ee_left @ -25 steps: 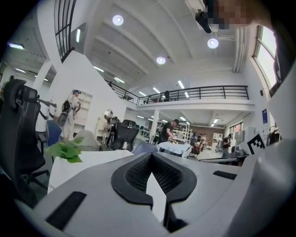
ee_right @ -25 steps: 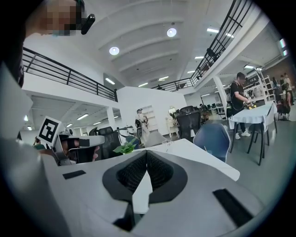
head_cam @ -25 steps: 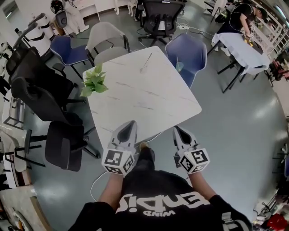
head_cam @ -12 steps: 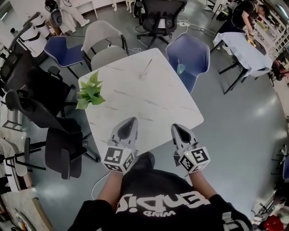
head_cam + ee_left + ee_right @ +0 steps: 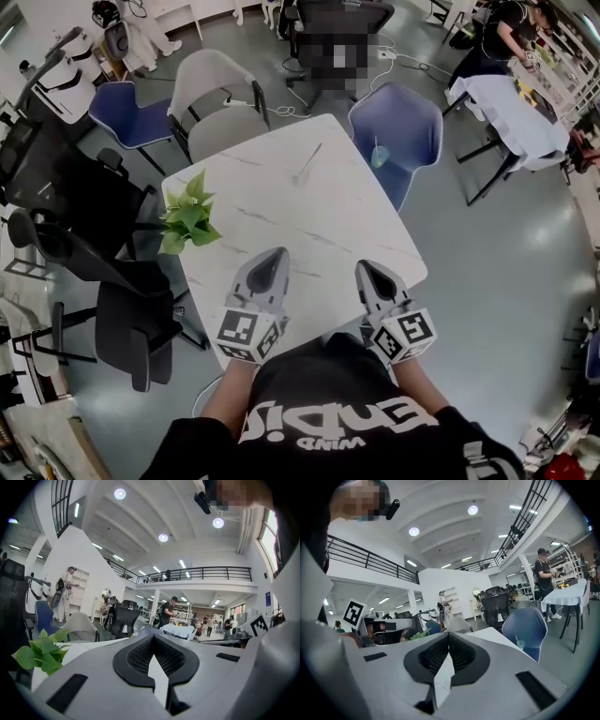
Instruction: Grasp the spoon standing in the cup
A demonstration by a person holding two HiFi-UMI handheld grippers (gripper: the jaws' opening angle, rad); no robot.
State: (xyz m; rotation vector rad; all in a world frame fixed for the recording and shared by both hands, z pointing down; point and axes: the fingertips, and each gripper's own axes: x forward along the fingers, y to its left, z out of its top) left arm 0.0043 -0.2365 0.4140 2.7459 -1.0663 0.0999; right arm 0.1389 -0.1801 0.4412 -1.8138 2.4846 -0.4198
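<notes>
Holding grey left gripper (image 5: pixel 272 257) and grey right gripper (image 5: pixel 366 269) over near edge of white marble-pattern table (image 5: pixel 309 234). Both jaw pairs pressed together, empty. Long thin metal spoon (image 5: pixel 310 159) stands in small clear cup (image 5: pixel 298 176) at far side, well apart, untouched. Reach and grasp not yet done.

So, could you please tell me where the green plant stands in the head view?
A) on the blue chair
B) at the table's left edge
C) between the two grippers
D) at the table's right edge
B: the green plant stands at the left edge of the white table.
</notes>
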